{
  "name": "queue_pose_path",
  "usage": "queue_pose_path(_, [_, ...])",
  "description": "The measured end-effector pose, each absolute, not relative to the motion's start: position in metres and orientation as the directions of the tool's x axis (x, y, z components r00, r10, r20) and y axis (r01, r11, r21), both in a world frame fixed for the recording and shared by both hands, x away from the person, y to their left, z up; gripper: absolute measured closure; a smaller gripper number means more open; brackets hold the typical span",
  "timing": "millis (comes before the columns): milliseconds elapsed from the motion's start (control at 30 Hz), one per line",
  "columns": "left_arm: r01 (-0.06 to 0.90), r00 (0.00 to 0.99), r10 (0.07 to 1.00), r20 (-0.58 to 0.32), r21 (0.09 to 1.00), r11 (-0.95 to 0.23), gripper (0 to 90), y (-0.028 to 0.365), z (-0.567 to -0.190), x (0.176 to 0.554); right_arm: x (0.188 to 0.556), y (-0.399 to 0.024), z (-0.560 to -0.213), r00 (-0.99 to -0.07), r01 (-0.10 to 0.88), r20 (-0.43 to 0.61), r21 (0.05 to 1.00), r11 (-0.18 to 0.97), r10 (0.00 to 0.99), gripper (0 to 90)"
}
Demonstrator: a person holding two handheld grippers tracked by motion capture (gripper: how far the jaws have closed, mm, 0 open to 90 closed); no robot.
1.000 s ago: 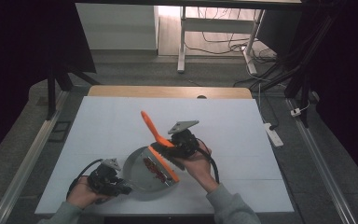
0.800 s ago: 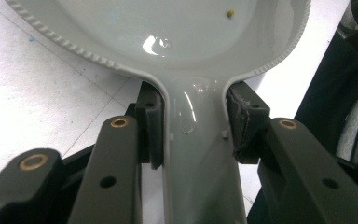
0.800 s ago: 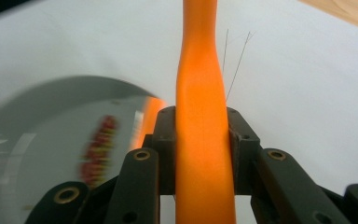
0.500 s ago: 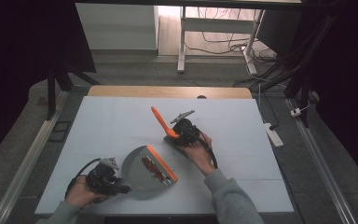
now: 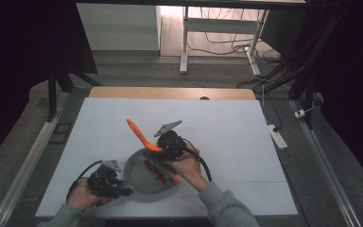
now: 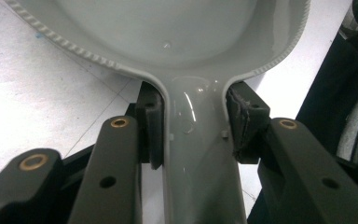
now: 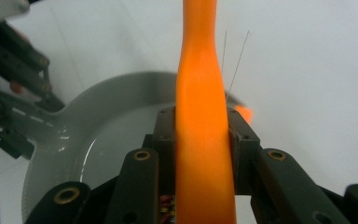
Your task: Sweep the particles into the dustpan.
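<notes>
A grey frying pan (image 5: pixel 144 175) sits on the white table (image 5: pixel 227 127), near the front edge on the person's side. Its rim is finely ribbed and its inside is smooth and glossy. A small heap of reddish pieces (image 5: pixel 153 169) lies inside it, too small to identify.

The pan's short handle (image 6: pixel 198 154) points toward the person's left. The left tongs (image 5: pixel 123 191) pinch this handle from both sides; in the left gripper view the two black pads (image 6: pixel 150 126) press flat against its edges. The left hand (image 5: pixel 82 198) holds these tongs low, close to the table's front left.

An orange spatula (image 5: pixel 144 137) slants over the pan. Its handle rises up and away toward the far left, while its blade end reaches down over the pan's right side. The right tongs (image 5: pixel 163 149) are clamped on the spatula's handle; in the right gripper view the orange handle (image 7: pixel 203 140) runs straight up between the two pads, which grip it on either side. The right hand (image 5: pixel 184 165) holds these tongs just above the pan's far rim, with a grey three-cornered plate (image 5: pixel 167 126) on top.

Behind the table lies a dark floor with cables (image 5: pixel 227 45) and a white desk frame (image 5: pixel 185 42).
</notes>
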State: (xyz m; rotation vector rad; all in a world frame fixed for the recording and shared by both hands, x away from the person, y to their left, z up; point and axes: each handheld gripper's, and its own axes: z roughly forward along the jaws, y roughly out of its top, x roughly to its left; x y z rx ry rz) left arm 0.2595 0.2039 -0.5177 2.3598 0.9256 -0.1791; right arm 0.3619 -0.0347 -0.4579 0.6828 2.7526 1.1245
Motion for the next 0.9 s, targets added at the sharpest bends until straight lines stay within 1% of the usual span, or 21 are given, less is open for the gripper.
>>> queue_pose_path(67, [0.658,0.748,0.577,-0.327,0.478,-0.582,61.3,0.204,-0.518,0.259,0.370,-0.049,-0.453,-0.871,0.396,0.071,0.687,0.609,0.486,70.7])
queue_pose_path(167, [0.658,0.748,0.577,-0.327,0.477,-0.583,61.3,0.204,-0.518,0.260,0.375,-0.059,-0.456,-0.853,0.416,0.059,0.677,0.607,0.519,70.7])
queue_pose_path(200, [0.657,0.749,0.577,-0.325,0.476,-0.584,61.3,0.203,-0.518,0.260,0.377,-0.063,-0.460,-0.841,0.429,0.048,0.667,0.609,0.539,70.7])
queue_pose_path(233, [0.657,0.750,0.577,-0.325,0.477,-0.585,61.3,0.203,-0.518,0.260,0.379,-0.068,-0.471,-0.826,0.448,0.031,0.644,0.621,0.563,70.7])
queue_pose_path(267, [0.656,0.750,0.577,-0.325,0.477,-0.585,61.3,0.203,-0.518,0.260,0.378,-0.069,-0.477,-0.822,0.456,0.030,0.632,0.626,0.568,70.7])
queue_pose_path(333, [0.657,0.749,0.578,-0.324,0.477,-0.584,61.3,0.202,-0.518,0.259,0.377,-0.069,-0.482,-0.821,0.460,0.028,0.625,0.631,0.570,70.7])
queue_pose_path(367, [0.657,0.749,0.578,-0.324,0.478,-0.583,61.4,0.202,-0.518,0.259,0.372,-0.067,-0.485,-0.825,0.450,0.035,0.645,0.618,0.563,70.7])
queue_pose_path(433, [0.657,0.749,0.578,-0.323,0.476,-0.584,61.3,0.202,-0.518,0.259,0.365,-0.060,-0.486,-0.838,0.447,0.063,0.651,0.614,0.543,70.7])
queue_pose_path(467, [0.658,0.748,0.579,-0.323,0.476,-0.584,61.3,0.202,-0.518,0.259,0.365,-0.060,-0.486,-0.838,0.447,0.063,0.651,0.614,0.543,70.7])
queue_pose_path(500, [0.657,0.749,0.579,-0.323,0.477,-0.584,61.3,0.202,-0.518,0.259,0.357,-0.053,-0.485,-0.847,0.427,0.059,0.667,0.611,0.528,70.8])
queue_pose_path(567, [0.656,0.749,0.578,-0.323,0.477,-0.585,61.4,0.202,-0.519,0.259,0.352,-0.048,-0.482,-0.855,0.446,0.135,0.686,0.576,0.501,70.7])
queue_pose_path(633, [0.657,0.749,0.578,-0.324,0.477,-0.584,61.3,0.202,-0.519,0.259,0.349,-0.045,-0.481,-0.862,0.439,0.147,0.694,0.571,0.485,70.7])
queue_pose_path(767, [0.657,0.748,0.577,-0.326,0.479,-0.582,61.3,0.202,-0.520,0.259,0.343,-0.039,-0.471,-0.879,0.407,0.145,0.724,0.557,0.454,70.7])
queue_pose_path(800, [0.658,0.748,0.577,-0.327,0.479,-0.581,61.3,0.202,-0.520,0.260,0.345,-0.042,-0.464,-0.876,0.402,0.140,0.741,0.538,0.461,70.7])
queue_pose_path(900, [0.656,0.749,0.577,-0.324,0.481,-0.581,61.3,0.202,-0.520,0.259,0.352,-0.051,-0.457,-0.864,0.406,0.133,0.754,0.517,0.485,70.7])
